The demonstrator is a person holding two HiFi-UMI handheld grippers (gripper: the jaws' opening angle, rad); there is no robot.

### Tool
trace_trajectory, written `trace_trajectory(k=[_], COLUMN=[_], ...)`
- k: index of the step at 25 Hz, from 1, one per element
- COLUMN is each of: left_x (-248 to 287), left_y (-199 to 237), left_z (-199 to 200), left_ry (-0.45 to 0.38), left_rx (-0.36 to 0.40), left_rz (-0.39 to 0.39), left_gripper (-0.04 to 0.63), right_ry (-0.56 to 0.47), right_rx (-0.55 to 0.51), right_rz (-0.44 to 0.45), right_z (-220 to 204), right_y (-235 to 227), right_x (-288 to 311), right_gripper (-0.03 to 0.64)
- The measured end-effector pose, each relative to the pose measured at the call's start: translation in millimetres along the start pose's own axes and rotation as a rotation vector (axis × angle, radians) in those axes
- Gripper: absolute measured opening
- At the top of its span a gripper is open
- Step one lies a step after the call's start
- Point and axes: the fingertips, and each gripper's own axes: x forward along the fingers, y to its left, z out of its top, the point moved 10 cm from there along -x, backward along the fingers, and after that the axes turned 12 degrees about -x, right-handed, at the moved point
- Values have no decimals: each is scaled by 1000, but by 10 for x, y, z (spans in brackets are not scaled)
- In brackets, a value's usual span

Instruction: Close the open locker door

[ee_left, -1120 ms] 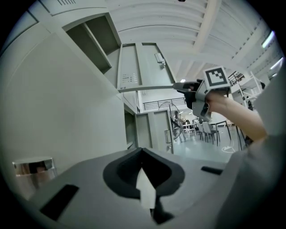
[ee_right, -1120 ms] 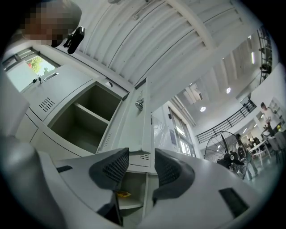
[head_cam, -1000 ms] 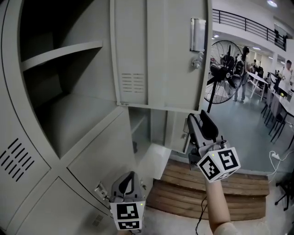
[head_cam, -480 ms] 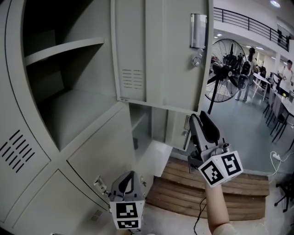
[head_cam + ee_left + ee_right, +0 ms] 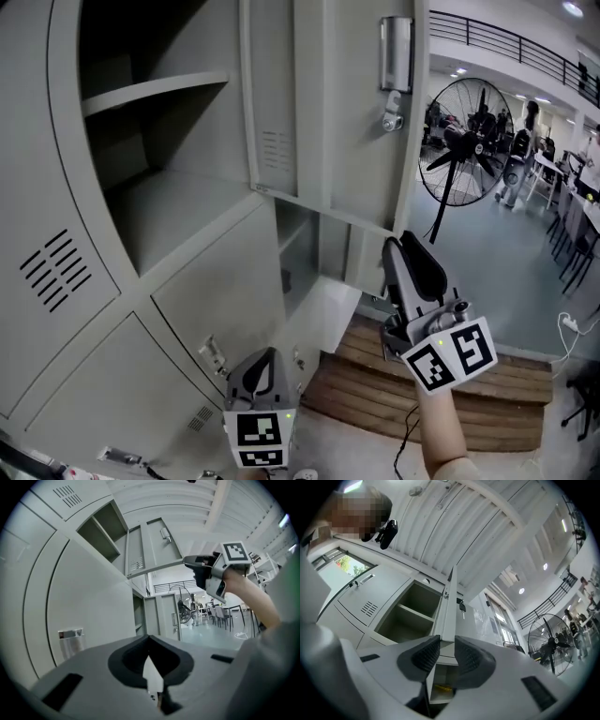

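Note:
The upper locker's grey door (image 5: 337,112) stands open, with a metal handle (image 5: 395,54) and a key lock (image 5: 391,120) near its free edge. Its compartment (image 5: 159,187) with one shelf is bare. My right gripper (image 5: 398,246) points up, just below the door's lower free corner. In the right gripper view the door's thin edge (image 5: 447,606) lines up with the gap of the right gripper (image 5: 446,651). Its jaws have just been closing and the pads stand apart, not pressing on the door. My left gripper (image 5: 262,361) stays low by the lower lockers, shut and empty.
A lower locker door (image 5: 361,262) also hangs ajar behind the right gripper. A wooden platform (image 5: 431,394) lies on the floor below. A large standing fan (image 5: 473,150) is to the right, with tables, chairs and people beyond it.
The open door now looks narrower and more edge-on in the head view. The right gripper has drifted slightly left under its lower corner. The left gripper keeps its place in the picture.

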Motion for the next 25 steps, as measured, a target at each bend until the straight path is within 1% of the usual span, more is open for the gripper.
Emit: trace_trajectory(k=[5, 12, 14, 19, 25], left_x=[-247, -636, -745, -994, -1255], left_y=[14, 105, 140, 250, 387], left_z=[-8, 0, -2, -3, -15], left_ry=[-11, -27, -32, -45, -59], left_rx=[-2, -6, -7, -11, -21], left_rz=[40, 127, 151, 213, 294], left_gripper=[2, 2, 2, 2, 2], right_ry=[-30, -66, -82, -122, -136], right_rx=[7, -25, -46, -140, -170], right_rz=[26, 74, 87, 120, 162], right_z=[89, 208, 242, 312, 362], right_y=[182, 498, 618, 947, 1247], right_x=[-62, -92, -91, -62, 30], right_gripper=[101, 100, 100, 100, 101])
